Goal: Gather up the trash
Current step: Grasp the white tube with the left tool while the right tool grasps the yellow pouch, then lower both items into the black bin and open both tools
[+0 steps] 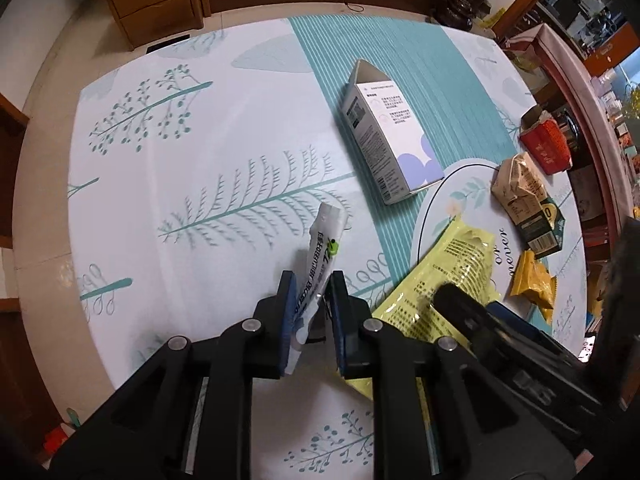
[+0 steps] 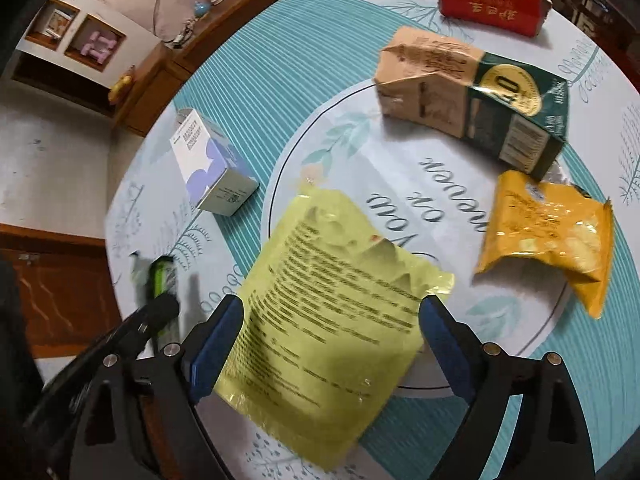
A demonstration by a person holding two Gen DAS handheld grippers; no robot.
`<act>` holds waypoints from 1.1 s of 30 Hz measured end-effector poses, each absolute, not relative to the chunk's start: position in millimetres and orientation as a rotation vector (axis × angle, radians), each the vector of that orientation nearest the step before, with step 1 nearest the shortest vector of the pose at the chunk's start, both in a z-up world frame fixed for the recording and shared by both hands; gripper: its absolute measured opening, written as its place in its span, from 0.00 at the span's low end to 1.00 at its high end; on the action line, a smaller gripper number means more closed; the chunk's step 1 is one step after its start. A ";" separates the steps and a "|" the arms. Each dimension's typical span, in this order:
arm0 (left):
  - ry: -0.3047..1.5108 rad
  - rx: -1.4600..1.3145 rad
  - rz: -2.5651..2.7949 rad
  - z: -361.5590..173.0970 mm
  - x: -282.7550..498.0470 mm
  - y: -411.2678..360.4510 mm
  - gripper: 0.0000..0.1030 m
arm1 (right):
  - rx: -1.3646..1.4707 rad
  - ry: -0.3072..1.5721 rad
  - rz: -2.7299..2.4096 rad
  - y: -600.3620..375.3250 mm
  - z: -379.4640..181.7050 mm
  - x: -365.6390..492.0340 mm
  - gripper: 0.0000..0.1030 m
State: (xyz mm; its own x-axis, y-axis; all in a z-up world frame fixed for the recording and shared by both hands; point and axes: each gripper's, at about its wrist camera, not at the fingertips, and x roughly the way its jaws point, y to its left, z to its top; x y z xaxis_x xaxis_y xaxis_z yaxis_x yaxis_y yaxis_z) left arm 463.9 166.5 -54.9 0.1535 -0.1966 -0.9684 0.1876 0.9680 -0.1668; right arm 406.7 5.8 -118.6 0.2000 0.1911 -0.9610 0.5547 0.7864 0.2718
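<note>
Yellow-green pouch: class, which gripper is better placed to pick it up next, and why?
Right. The right gripper stands open astride the pouch, while the left gripper is shut on a white sachet.

A round table (image 1: 240, 128) in a white-and-teal leaf-print cloth stands on pale floor tiles (image 1: 52, 80), near a wooden two-drawer cabinet (image 1: 156, 4)

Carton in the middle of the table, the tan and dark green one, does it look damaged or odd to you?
Yes. The tan and green carton lies on its side beside the orange wrapper, its tan end dented and creased, so it looks crushed. The white and purple box also lies on its side but keeps its shape.
</note>
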 end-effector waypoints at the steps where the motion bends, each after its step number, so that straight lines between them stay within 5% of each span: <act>1: 1.389 -0.015 -0.275 -54.2 463.8 165.9 0.14 | 0.662 1.371 -0.302 8.1 -119.7 409.2 0.89; 4: 1.384 -0.030 -0.271 -50.4 459.3 176.9 0.14 | 0.640 1.365 -0.362 11.9 -119.5 412.2 0.83; 7: 1.381 -0.033 -0.270 -49.3 455.4 183.6 0.14 | 0.614 1.348 -0.337 16.0 -118.3 418.9 0.37; 15: 1.374 -0.043 -0.272 -44.4 434.7 193.7 0.14 | 0.652 1.301 -0.204 4.8 -104.0 402.2 0.07; 33: 1.267 -0.026 -0.318 29.7 297.8 141.1 0.14 | 0.516 1.076 0.088 -36.3 10.6 250.5 0.06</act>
